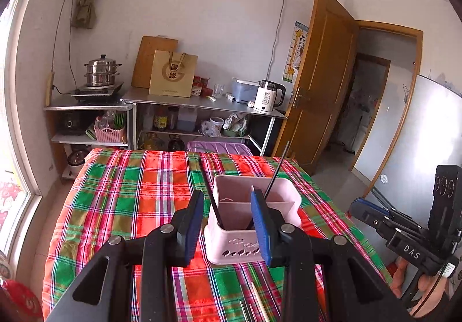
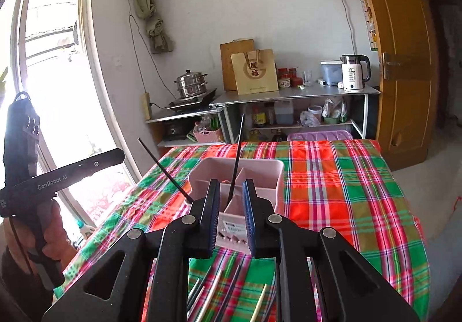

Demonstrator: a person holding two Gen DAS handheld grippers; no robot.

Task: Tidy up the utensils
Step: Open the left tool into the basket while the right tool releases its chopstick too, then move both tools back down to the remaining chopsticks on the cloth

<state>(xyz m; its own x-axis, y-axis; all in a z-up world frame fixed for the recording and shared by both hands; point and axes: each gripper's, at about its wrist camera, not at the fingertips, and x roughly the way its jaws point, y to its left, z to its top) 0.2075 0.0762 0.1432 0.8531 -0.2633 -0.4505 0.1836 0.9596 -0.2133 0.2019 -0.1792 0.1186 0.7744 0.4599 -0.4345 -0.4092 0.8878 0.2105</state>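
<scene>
A: Both grippers hang just short of the pale pink plastic utensil caddy with dividers, which sits on the plaid red-and-green cloth over the desk. Left gripper has its blue-padded fingers partly apart, nothing between them

B: Same on the right gripper, a narrower gap, empty too. Two thin black chopsticks already stand in the caddy, leaning out at different angles

A: And there's the trouble. The loose chopsticks, dark and pale ones, lie on the cloth right under the right gripper, near the desk's front edge. Sweep in carelessly and one rolls off

B: Thin sticks on soft cloth, too: I'd say the fingers could snag fabric or pinch two at once

A: Also that caddy looks light. Knock a leaning chopstick on the way in and it may tip or slide

B: And both grippers crowd one spot, so they could clash
</scene>
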